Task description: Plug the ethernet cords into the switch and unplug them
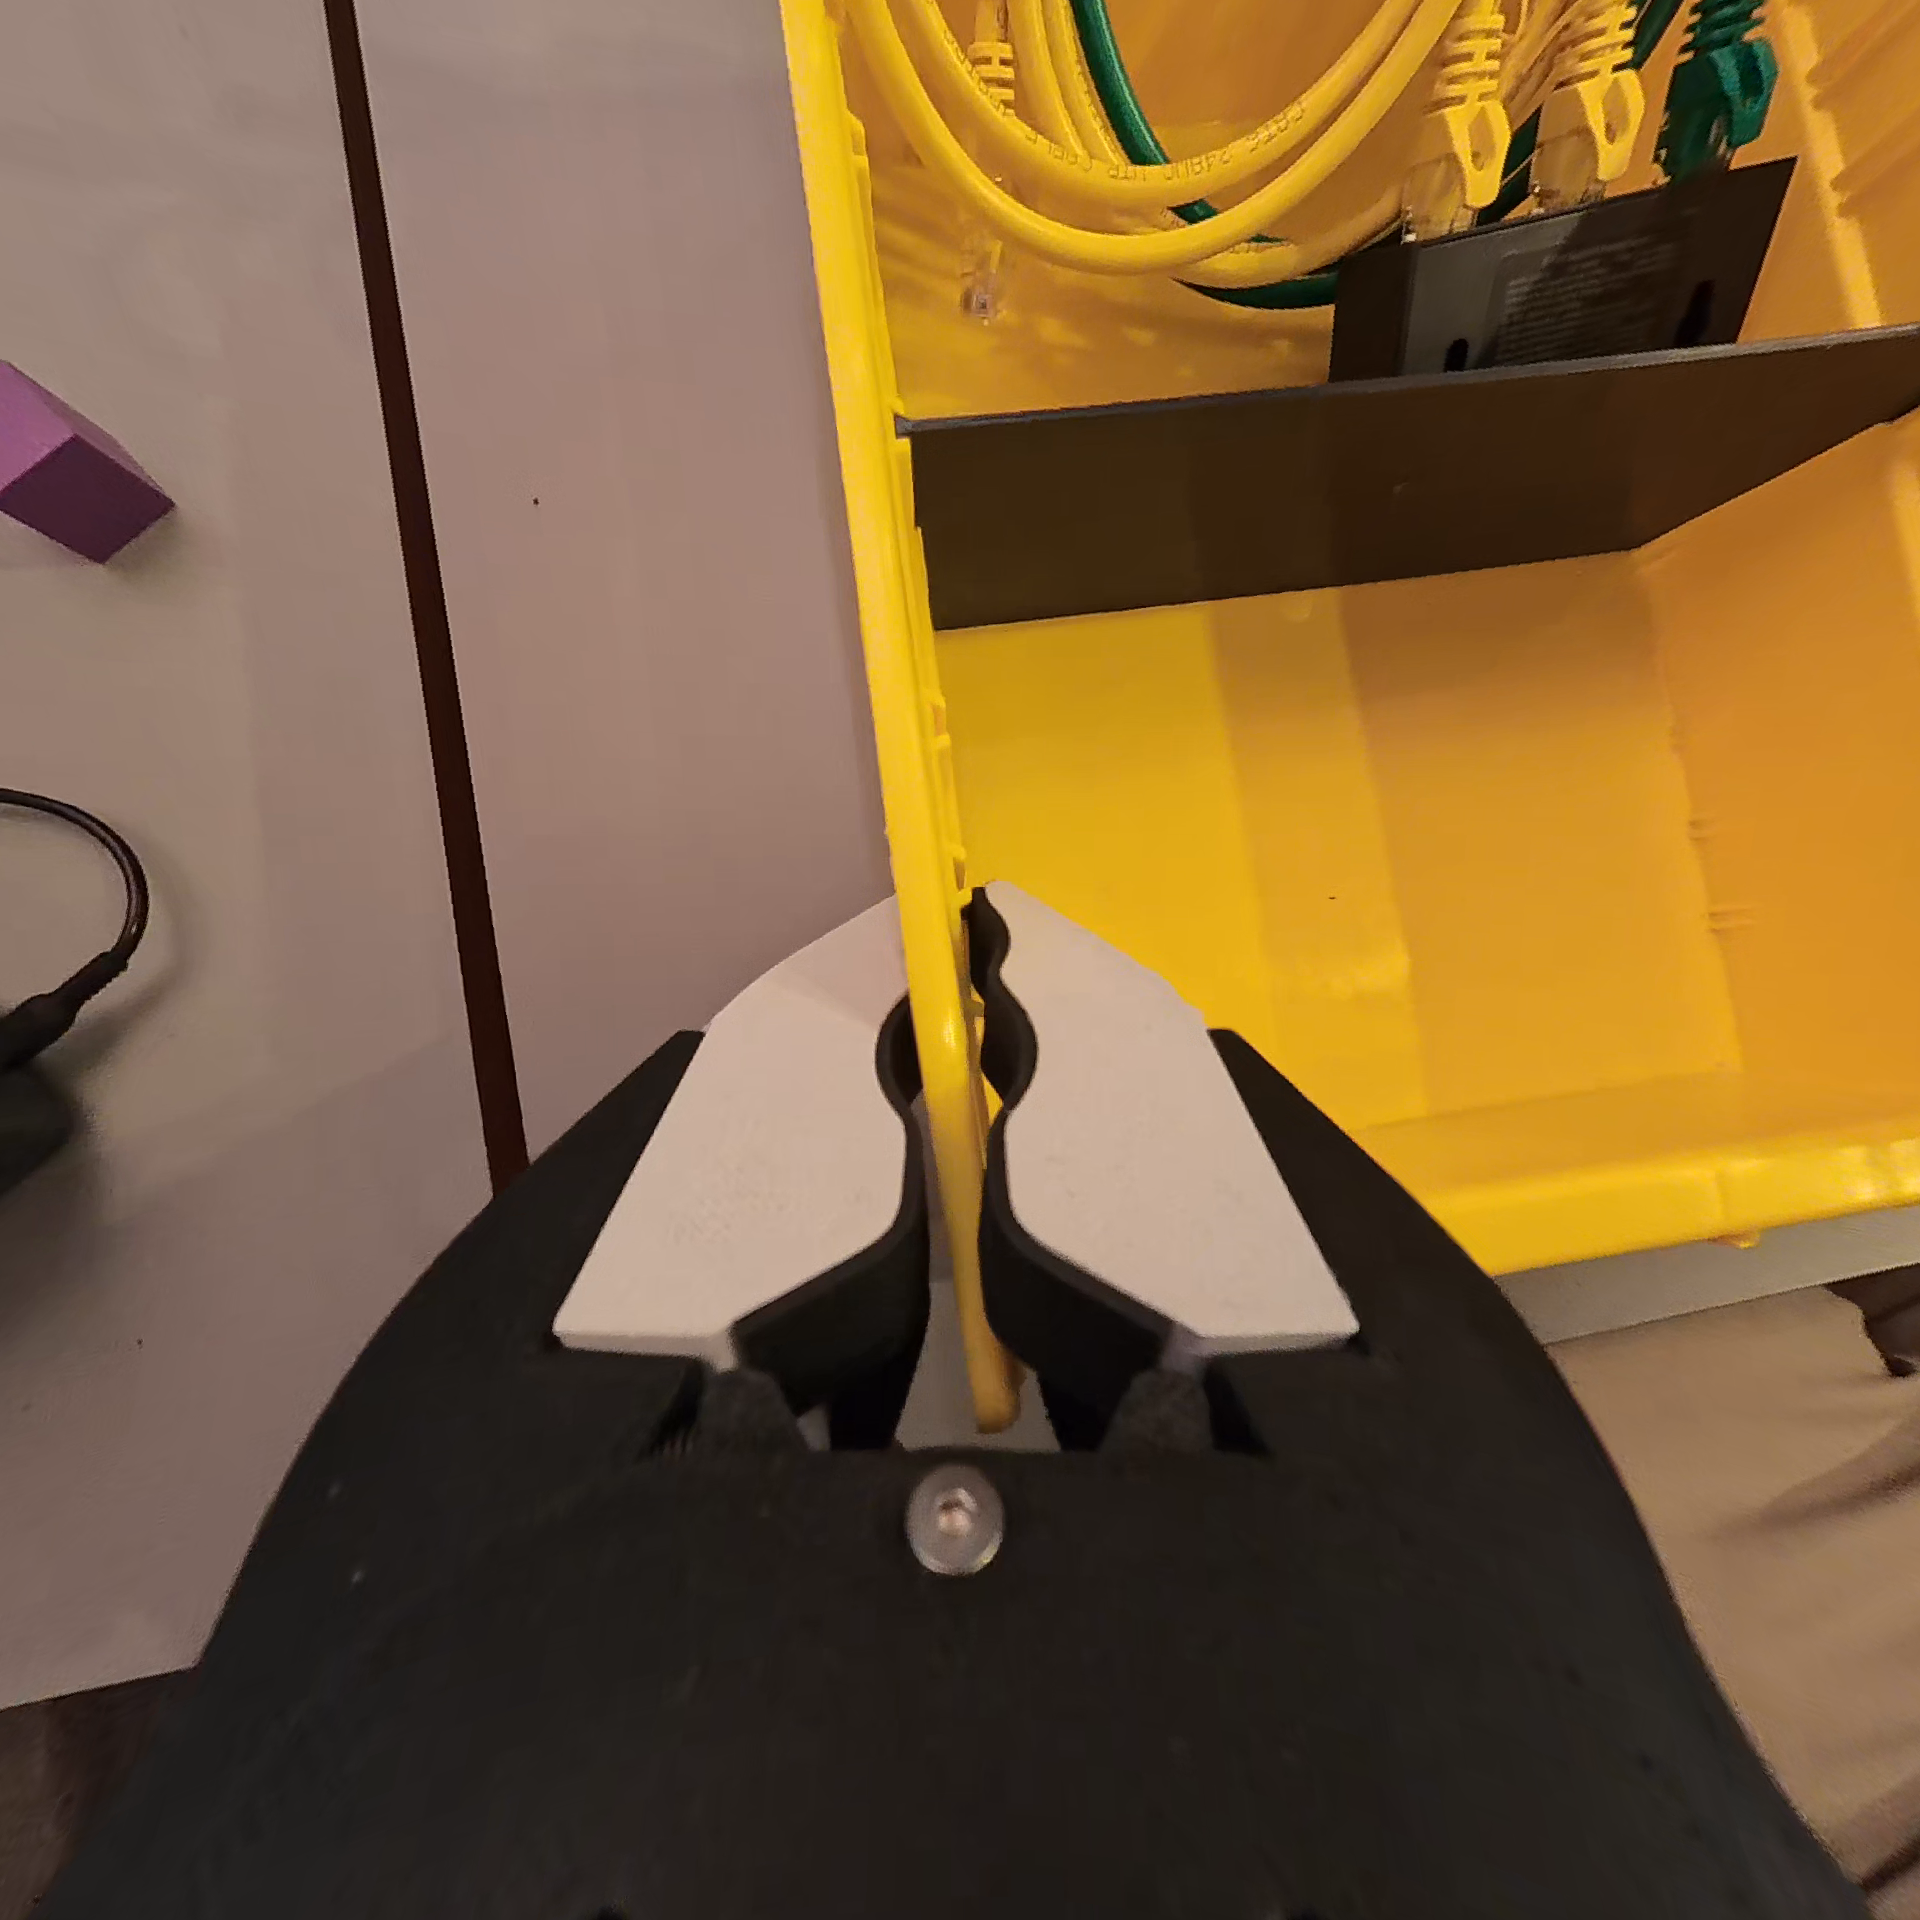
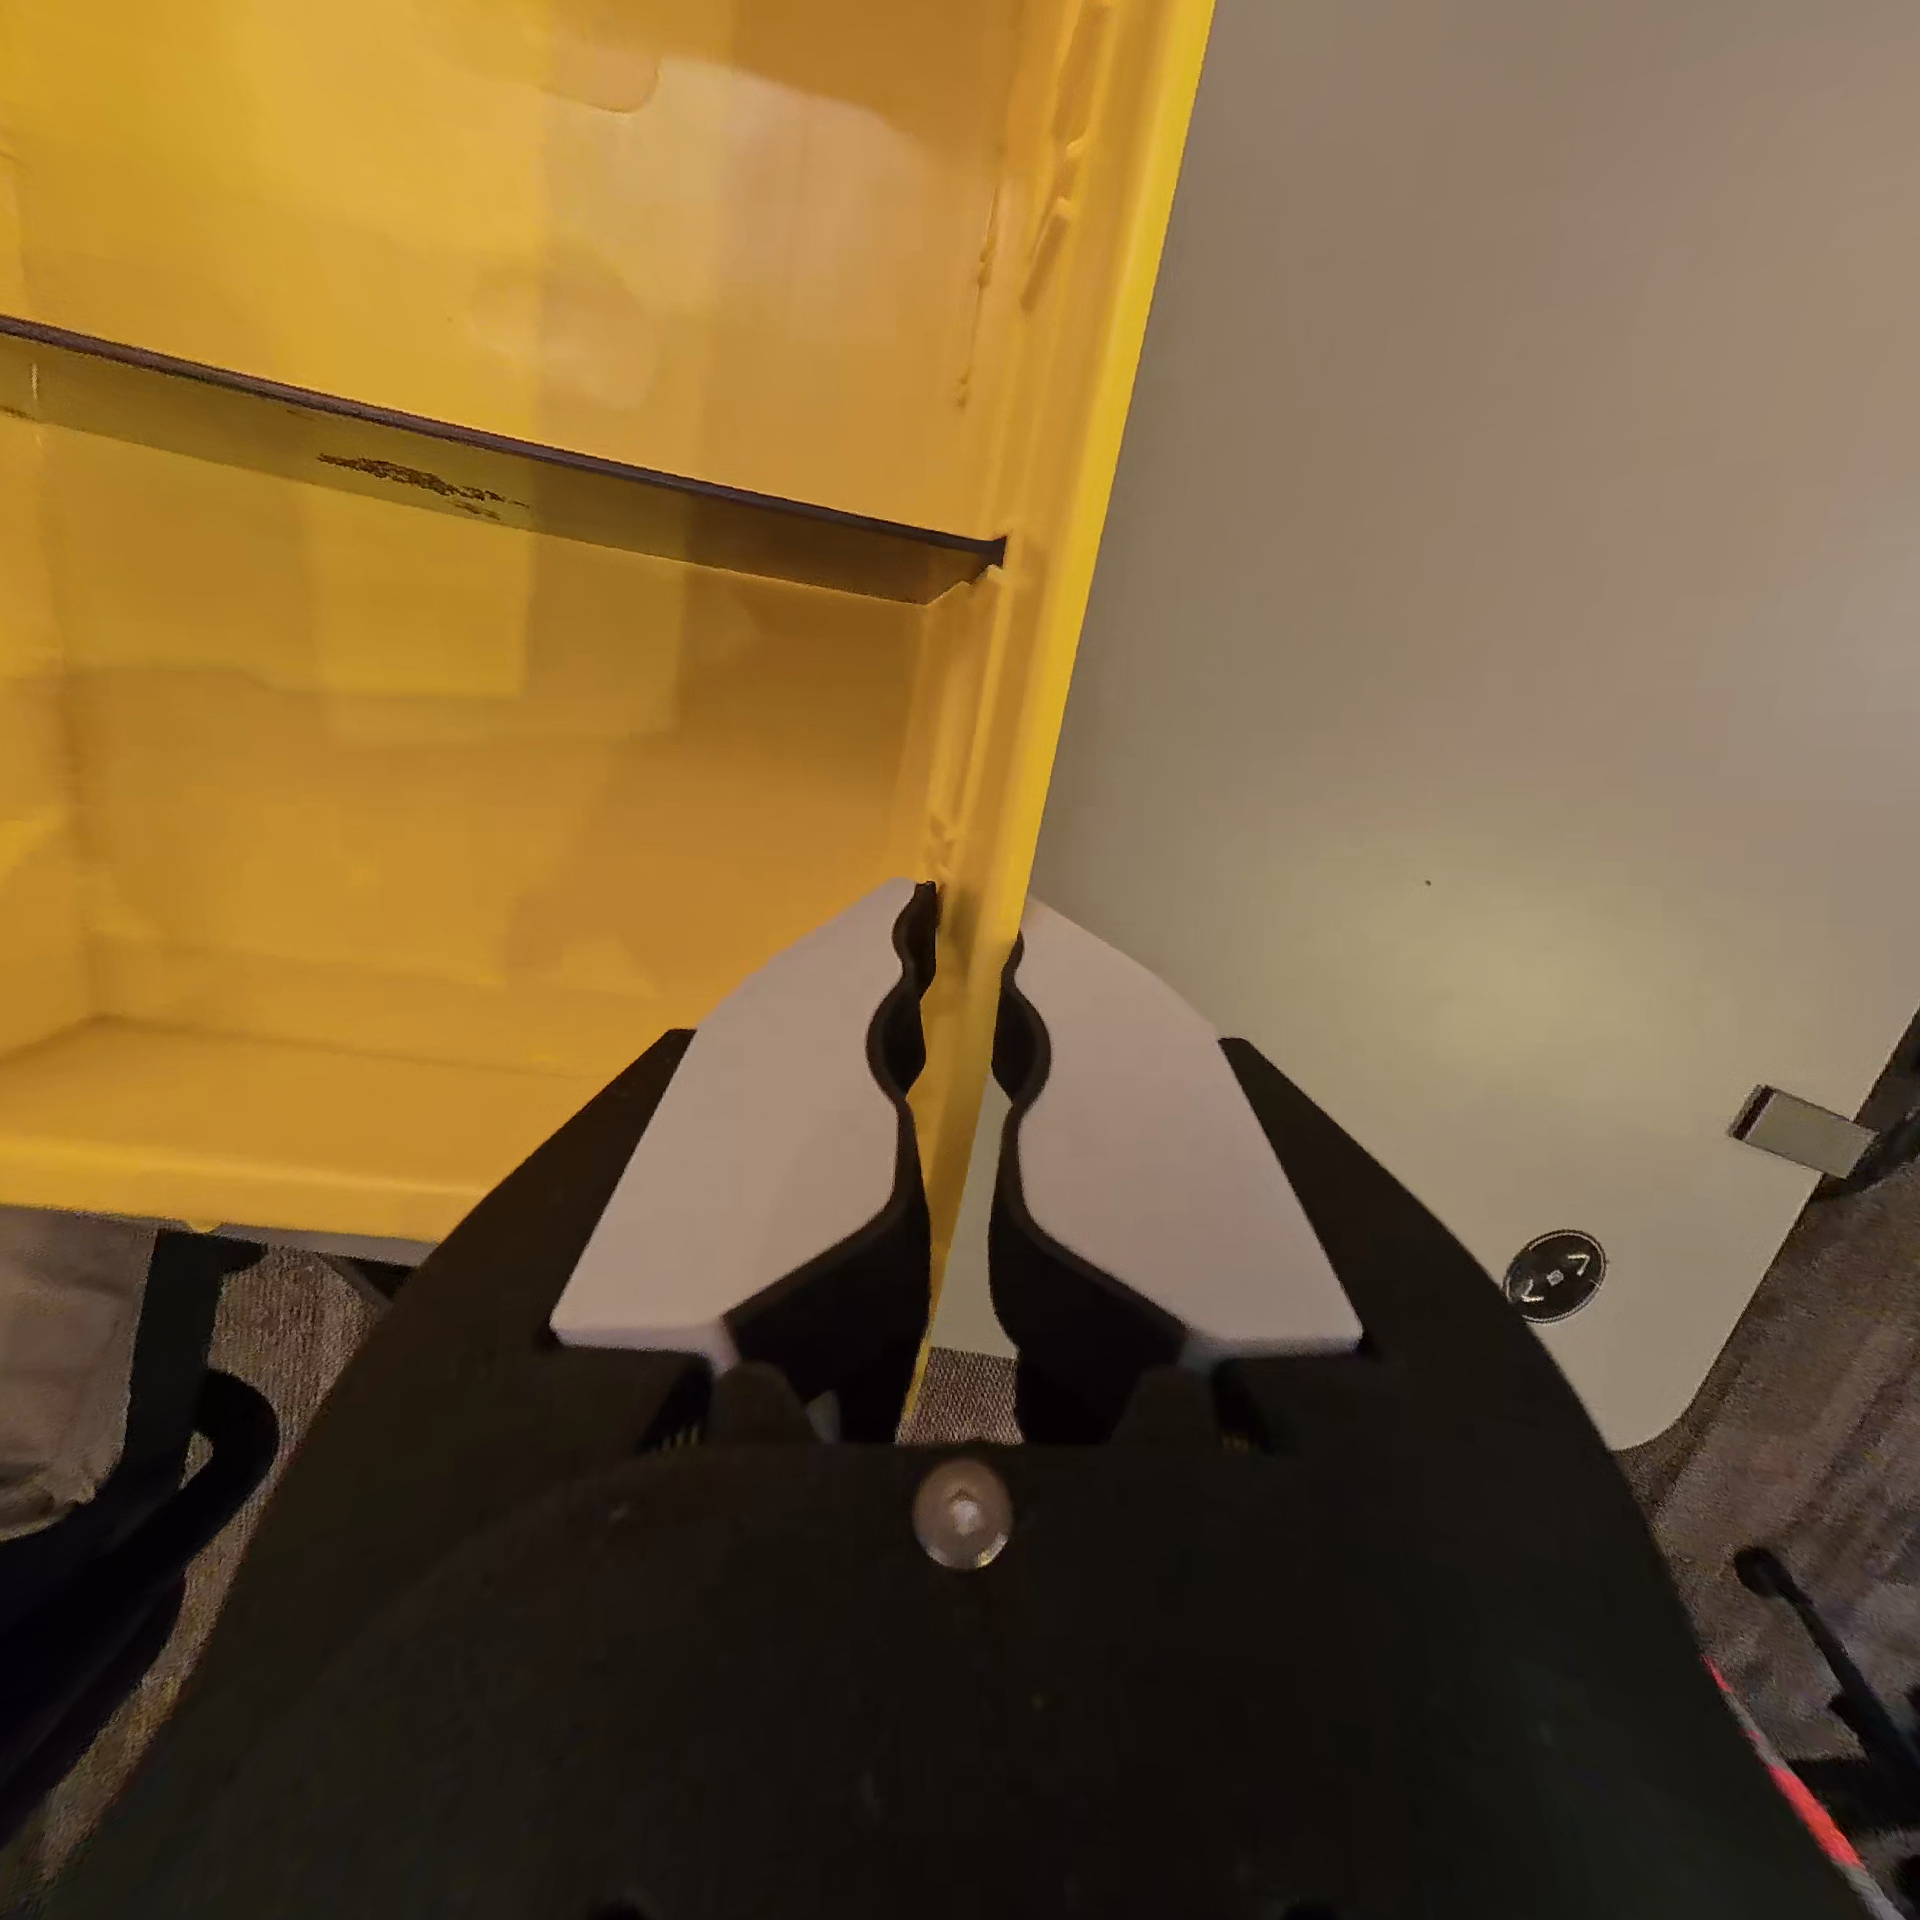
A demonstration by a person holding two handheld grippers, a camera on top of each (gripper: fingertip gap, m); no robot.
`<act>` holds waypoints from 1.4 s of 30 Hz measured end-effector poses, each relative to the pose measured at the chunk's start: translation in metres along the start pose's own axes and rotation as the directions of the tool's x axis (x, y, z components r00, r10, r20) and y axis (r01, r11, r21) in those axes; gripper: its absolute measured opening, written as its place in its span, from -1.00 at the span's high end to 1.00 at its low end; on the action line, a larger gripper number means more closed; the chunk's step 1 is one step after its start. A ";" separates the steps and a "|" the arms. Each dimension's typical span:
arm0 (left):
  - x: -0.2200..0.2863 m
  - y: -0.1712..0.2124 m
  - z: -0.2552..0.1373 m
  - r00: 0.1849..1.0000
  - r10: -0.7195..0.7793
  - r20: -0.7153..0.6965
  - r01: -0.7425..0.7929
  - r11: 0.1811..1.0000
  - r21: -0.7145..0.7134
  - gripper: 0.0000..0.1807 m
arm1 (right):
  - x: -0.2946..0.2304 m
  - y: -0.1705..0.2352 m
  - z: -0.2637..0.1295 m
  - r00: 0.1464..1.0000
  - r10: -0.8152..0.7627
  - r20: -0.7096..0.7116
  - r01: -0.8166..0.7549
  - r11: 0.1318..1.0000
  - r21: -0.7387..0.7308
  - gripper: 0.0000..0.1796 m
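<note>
A yellow plastic bin [image 1: 1455,935] lies on a white table, split by a black divider [image 1: 1351,488]. Beyond the divider a black switch [image 1: 1558,291] holds several yellow ethernet cords [image 1: 1039,187] and a green one [image 1: 1714,94] plugged in. One yellow cord's clear plug [image 1: 982,281] hangs loose by the left wall. My left gripper [image 1: 961,904] is shut on the bin's left wall [image 1: 894,623]. My right gripper [image 2: 971,914] is shut on the bin's right wall [image 2: 1081,520]. The divider [image 2: 520,488] also shows in the right wrist view; the switch does not.
A purple block [image 1: 73,478] and a black cable [image 1: 94,914] lie on the table left of the bin. On the right, the white table [image 2: 1455,623] has a round control button [image 2: 1553,1276] and a metal clip [image 2: 1797,1132] at its edge. Grey carpet lies below.
</note>
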State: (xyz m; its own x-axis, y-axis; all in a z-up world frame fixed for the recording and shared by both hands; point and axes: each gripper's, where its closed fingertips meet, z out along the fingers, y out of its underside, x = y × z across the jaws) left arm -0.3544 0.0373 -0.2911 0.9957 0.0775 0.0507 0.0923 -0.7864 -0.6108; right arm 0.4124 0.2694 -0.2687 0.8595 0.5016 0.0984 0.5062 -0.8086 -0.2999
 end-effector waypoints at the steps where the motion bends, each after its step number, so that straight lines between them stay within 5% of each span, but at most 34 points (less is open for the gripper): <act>1: 0.000 0.000 0.000 1.000 0.008 0.001 -0.008 1.000 0.003 0.96 | 0.000 0.000 0.001 1.000 0.010 -0.006 -0.010 1.000 0.013 0.91; 4: 0.003 0.000 -0.002 0.999 -0.014 -0.045 0.015 1.000 0.012 0.76 | -0.001 0.005 0.000 0.999 0.021 -0.048 -0.020 1.000 0.012 0.58; 12: -0.005 -0.061 -0.055 0.983 0.124 0.137 -0.155 0.957 0.245 0.36 | -0.040 -0.032 -0.068 0.994 -0.029 -0.108 0.061 0.948 0.312 0.53; 16: 0.045 -0.097 -0.057 0.959 0.283 0.001 -0.271 0.920 0.283 0.37 | -0.109 -0.062 -0.100 0.983 -0.180 -0.036 0.176 0.871 0.459 0.56; 20: 0.076 -0.116 -0.018 0.911 0.410 -0.052 -0.393 0.898 0.197 0.39 | -0.190 -0.077 -0.109 0.937 -0.345 0.053 0.261 0.794 0.549 0.56; 27: 0.097 -0.126 0.061 0.908 0.382 -0.170 -0.388 0.922 -0.002 0.40 | -0.286 -0.074 -0.095 0.828 -0.537 0.160 0.363 0.731 0.577 0.56; 33: 0.099 -0.129 0.096 0.923 0.282 -0.260 -0.319 0.941 -0.110 0.55 | -0.309 -0.072 -0.091 0.790 -0.565 0.239 0.341 0.728 0.595 0.57; 36: 0.099 -0.135 0.096 0.915 0.280 -0.289 -0.312 0.947 -0.072 0.76 | -0.316 -0.070 -0.085 0.773 -0.570 0.279 0.327 0.735 0.594 0.57; 42: 0.103 -0.151 0.083 0.904 0.305 -0.299 -0.298 0.952 0.067 0.83 | -0.338 -0.067 -0.069 0.724 -0.599 0.340 0.343 0.742 0.576 0.57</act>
State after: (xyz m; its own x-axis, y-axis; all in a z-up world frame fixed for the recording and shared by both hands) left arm -0.2659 0.2147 -0.2592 0.9308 -0.3527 0.0960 -0.2099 -0.7307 -0.6497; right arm 0.0929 0.1335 -0.2166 0.2952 0.9527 -0.0720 0.6293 -0.2505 -0.7356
